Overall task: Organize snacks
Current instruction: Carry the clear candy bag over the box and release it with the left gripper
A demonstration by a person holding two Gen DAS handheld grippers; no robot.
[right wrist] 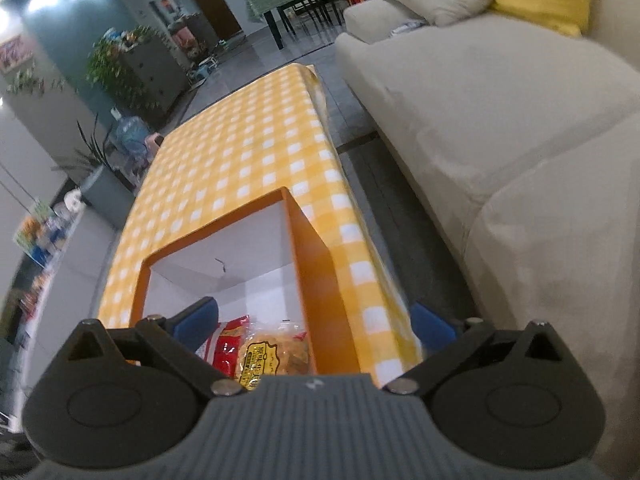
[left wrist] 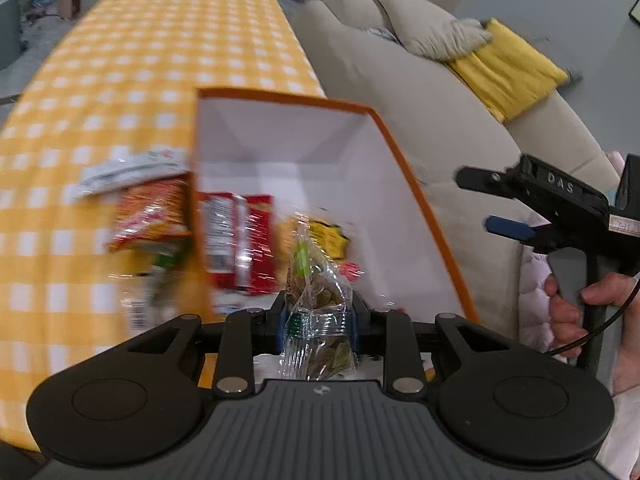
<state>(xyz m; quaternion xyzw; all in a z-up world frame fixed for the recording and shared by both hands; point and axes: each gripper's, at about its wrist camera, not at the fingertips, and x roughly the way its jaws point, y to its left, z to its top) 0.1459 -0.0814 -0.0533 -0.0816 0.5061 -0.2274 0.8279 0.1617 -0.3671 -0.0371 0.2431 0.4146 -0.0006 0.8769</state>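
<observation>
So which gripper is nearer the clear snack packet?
Left. The left gripper is shut on the clear snack packet over the orange box; the right gripper hangs open, apart from it.

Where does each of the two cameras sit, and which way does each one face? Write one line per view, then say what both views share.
Left wrist: on the left claw, looking forward and down into the orange-edged white cardboard box; its fingers clamp a clear plastic snack packet; the right claw and hand show at the right.
Right wrist: on the right claw, open, facing along the yellow checked tablecloth toward the room; no hand shows.
Shared: box, tablecloth, beige sofa.
</observation>
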